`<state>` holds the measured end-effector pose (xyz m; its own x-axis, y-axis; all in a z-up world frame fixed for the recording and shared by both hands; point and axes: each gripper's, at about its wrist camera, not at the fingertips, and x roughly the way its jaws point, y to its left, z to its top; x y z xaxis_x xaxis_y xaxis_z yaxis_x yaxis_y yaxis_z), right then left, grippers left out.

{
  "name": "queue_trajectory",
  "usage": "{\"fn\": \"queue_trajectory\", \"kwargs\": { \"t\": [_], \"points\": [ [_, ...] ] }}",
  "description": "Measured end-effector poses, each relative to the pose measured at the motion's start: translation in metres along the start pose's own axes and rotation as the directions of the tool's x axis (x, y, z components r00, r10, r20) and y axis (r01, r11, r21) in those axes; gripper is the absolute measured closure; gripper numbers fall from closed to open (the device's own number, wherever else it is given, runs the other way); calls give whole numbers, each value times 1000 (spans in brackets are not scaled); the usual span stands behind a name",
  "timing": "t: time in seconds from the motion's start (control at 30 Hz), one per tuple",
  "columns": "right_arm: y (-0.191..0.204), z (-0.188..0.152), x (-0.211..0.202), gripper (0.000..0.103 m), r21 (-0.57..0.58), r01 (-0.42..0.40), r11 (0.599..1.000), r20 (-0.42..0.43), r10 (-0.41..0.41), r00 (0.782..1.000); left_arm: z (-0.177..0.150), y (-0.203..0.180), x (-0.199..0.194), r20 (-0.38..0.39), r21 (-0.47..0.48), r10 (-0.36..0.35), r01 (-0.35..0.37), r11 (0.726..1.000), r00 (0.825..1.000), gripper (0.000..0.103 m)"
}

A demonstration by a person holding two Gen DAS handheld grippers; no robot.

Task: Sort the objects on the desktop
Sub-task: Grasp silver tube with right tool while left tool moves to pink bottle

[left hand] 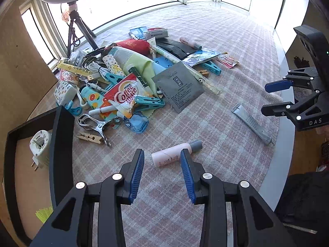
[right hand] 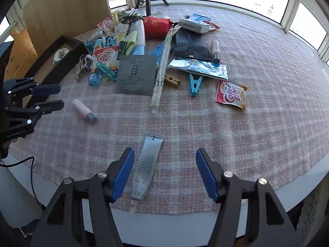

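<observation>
The left gripper (left hand: 162,171) stood open and empty over the pink bottle (left hand: 174,153), and the right gripper (right hand: 164,173), wider, straddled the silver tube (right hand: 147,164) at the table's near edge. Both items lay apart from the pile (right hand: 144,51), probably easing pickup for the black tray (left hand: 61,135).

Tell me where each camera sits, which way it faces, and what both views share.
Left wrist: on the left hand-held gripper, angled down at the table; pink bottle just past its open fingers, black tray at left, right hand-held gripper at the right edge.
Right wrist: on the right hand-held gripper, angled down; silver tube lies between its open fingers, left hand-held gripper at the left edge.
Shared: bottle, tube, tray, the cluttered pile, checked cloth.
</observation>
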<state>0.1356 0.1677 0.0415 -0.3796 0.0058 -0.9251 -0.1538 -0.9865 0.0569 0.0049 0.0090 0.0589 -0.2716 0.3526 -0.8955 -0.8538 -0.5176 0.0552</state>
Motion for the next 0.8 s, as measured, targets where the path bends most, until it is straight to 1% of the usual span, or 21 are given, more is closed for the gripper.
{"fn": "queue_trajectory", "kwargs": {
  "t": [0.1, 0.2, 0.37, 0.43, 0.5, 0.57, 0.6, 0.63, 0.67, 0.7, 0.73, 0.77, 0.8],
  "points": [
    [8, -10, 12, 42, 20, 2, 1000, -31, -1, 1000, 5, -5, 11, -33, 86, -43, 46, 995, 999, 67],
    [16, -16, 21, 42, 35, 3, 999, -48, -1, 999, 6, -12, 18, -64, 160, -78, 87, 983, 995, 65],
    [31, -23, 30, 42, 17, 47, 999, -76, -45, 996, 7, -16, 27, -107, 225, -116, 138, 965, 987, 64],
    [34, -27, 32, 42, 14, 66, 998, -83, -64, 994, 5, -18, 32, -125, 249, -117, 146, 958, 985, 64],
    [35, -30, 32, 42, 5, 80, 997, -88, -79, 993, 4, -18, 33, -127, 261, -129, 158, 952, 984, 61],
    [35, -31, 31, 43, 10, 79, 997, -91, -77, 993, 3, -16, 33, -128, 246, -146, 174, 953, 981, 60],
    [34, -32, 29, 47, 13, 80, 997, -91, -79, 993, 2, -15, 33, -132, 236, -155, 183, 954, 979, 60],
    [33, -33, 28, 54, 14, 80, 997, -91, -79, 993, 1, -14, 33, -138, 225, -163, 192, 955, 977, 62],
    [31, -34, 27, 59, 18, 79, 997, -93, -77, 993, -2, -14, 33, -145, 220, -167, 196, 956, 975, 64],
    [29, -34, 25, 67, 23, 78, 997, -95, -76, 993, -6, -16, 35, -155, 224, -161, 193, 955, 975, 69],
    [27, -35, 24, 73, 28, 77, 997, -97, -74, 993, -10, -19, 38, -168, 231, -153, 190, 954, 974, 76],
    [24, -36, 23, 75, 31, 74, 997, -99, -70, 993, -15, -21, 41, -180, 235, -147, 188, 954, 973, 80],
    [22, -37, 22, 78, 35, 70, 997, -100, -66, 993, -17, -23, 41, -180, 229, -148, 188, 955, 973, 81]
  ]
}}
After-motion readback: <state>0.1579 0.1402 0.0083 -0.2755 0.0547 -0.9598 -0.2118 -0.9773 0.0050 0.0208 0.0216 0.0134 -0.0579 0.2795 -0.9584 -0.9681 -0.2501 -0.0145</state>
